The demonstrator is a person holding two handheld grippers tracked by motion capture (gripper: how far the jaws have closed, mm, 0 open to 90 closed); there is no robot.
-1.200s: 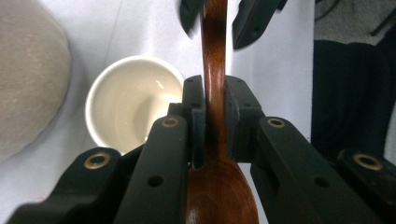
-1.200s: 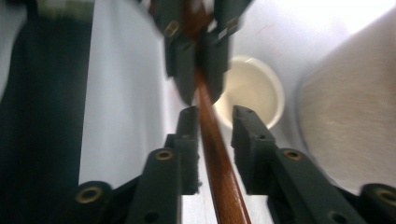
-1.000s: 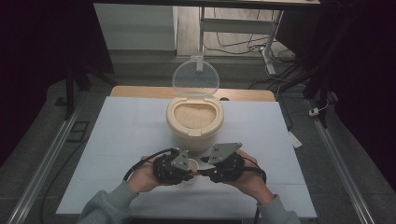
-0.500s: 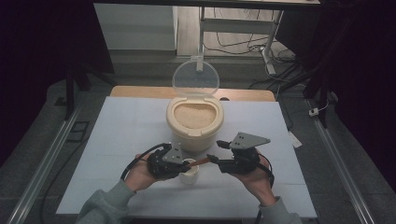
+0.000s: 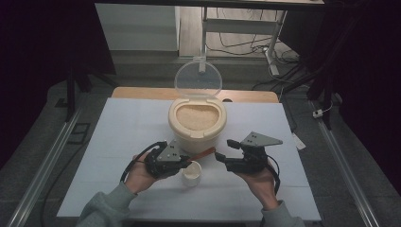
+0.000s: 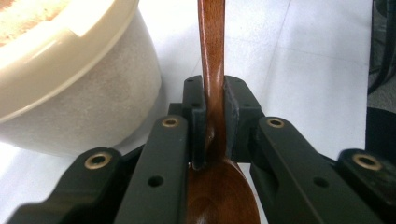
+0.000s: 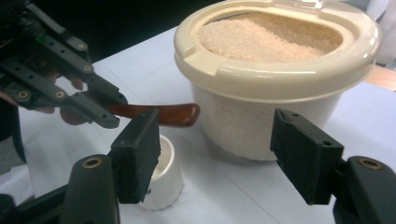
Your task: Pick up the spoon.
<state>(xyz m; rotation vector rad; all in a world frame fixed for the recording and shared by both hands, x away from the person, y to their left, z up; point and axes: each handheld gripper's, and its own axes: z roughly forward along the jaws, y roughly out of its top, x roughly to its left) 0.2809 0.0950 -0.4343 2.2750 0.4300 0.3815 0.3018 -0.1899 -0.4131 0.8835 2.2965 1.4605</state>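
Since a second ago the two hands have drawn apart, and the right tool (image 5: 223, 152) now sits clear of the spoon (image 5: 204, 152), jaws spread. The left tool (image 6: 215, 100) pinches the glossy brown wooden spoon at its neck, above a small white cup (image 5: 191, 173). The left gripper view shows the bowl's grain; the right gripper view shows the cream tub (image 7: 280, 70), heaped with pale grain, on the white bench (image 5: 127, 123).

No text, label, brand, number or sign can be read in any of the views. The surfaces that show carry no legible markings.
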